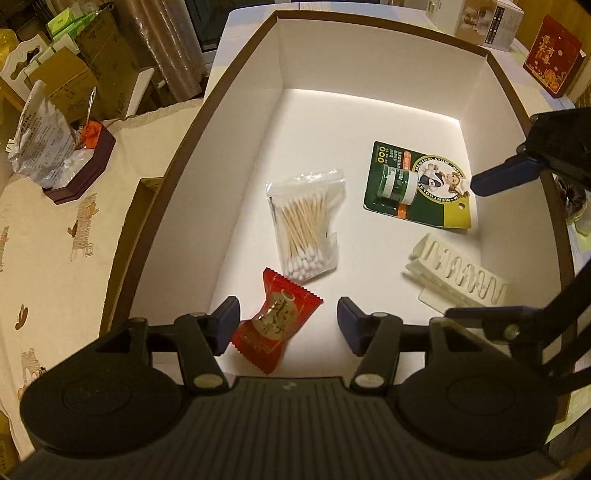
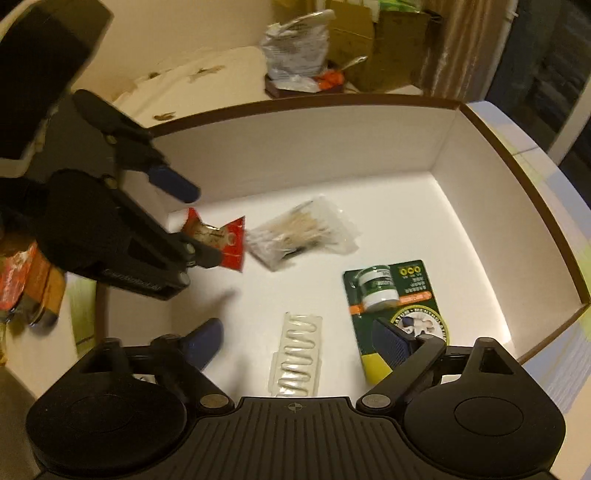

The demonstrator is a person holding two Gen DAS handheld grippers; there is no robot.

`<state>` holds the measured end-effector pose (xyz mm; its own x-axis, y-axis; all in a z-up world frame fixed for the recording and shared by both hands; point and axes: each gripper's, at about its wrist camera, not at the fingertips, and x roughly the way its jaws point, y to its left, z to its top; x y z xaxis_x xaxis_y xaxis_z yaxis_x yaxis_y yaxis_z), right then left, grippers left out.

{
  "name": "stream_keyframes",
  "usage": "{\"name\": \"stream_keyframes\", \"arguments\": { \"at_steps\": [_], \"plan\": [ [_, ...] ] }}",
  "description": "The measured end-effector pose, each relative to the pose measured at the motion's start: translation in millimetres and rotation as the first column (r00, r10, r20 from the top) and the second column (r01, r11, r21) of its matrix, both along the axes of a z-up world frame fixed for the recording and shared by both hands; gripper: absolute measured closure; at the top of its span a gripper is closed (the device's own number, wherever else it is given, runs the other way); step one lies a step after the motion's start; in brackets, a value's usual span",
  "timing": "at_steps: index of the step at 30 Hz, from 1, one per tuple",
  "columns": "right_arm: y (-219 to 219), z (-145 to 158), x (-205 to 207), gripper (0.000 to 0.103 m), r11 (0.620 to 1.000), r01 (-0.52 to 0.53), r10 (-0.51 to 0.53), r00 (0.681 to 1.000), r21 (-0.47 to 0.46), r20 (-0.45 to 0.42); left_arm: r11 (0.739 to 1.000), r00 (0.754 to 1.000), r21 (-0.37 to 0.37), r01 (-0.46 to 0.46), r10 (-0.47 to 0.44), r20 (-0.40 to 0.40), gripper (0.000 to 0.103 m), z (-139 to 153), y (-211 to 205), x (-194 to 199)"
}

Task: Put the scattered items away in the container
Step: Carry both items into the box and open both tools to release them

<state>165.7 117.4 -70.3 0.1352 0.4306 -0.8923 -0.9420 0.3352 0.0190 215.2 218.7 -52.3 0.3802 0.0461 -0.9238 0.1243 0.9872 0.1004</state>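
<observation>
A white container with a brown rim [image 1: 236,92] holds a bag of cotton swabs [image 1: 304,225], a green ointment card [image 1: 417,184], a clear blister pack [image 1: 458,277] and a red candy packet [image 1: 275,319]. My left gripper [image 1: 289,323] is open just above the container floor. The candy packet lies between its fingers, close to the left finger [image 1: 227,321]. My right gripper [image 2: 299,343] is open over the blister pack [image 2: 297,354], beside the ointment card [image 2: 391,291], with nothing in it. One blue finger [image 1: 506,176] of the right gripper shows at the card's edge.
The container [image 2: 517,162] sits on a tablecloth with cartoon prints [image 1: 55,229]. A dark box with a crumpled plastic bag [image 1: 48,144] stands to the left. Cardboard cartons [image 1: 92,66] are behind it. A red box [image 1: 552,55] and a white box [image 1: 480,22] stand beyond the far rim.
</observation>
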Motion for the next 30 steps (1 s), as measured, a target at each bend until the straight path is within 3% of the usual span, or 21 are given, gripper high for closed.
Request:
{"name": "stream_keyframes", "arguments": {
  "at_steps": [11,21,24,30],
  "plan": [
    [-12.8,22.4,-7.0,0.011,1.0,0.007,-0.007,1.0,0.01,0.029,1.0,0.999,0.009,0.027,-0.027,0.024,0.034,20.1,-14.7,-13.5],
    [-33.5,50.4,-18.7,0.01,0.999,0.047,-0.048,0.998,0.028,0.04,0.999,0.997,0.02,0.044,-0.045,0.058,0.027,47.9,-30.1,-33.7],
    [-41.7,61.0,-24.5,0.0,0.997,0.062,-0.065,0.996,0.048,0.063,0.998,0.996,0.03,0.05,-0.052,0.073,0.026,58.2,-35.7,-41.1],
    [-56.0,80.1,-37.9,0.0,0.994,0.072,-0.078,0.994,0.077,0.076,0.997,0.992,0.049,0.058,-0.063,0.107,0.021,78.1,-48.3,-59.3]
  ]
}}
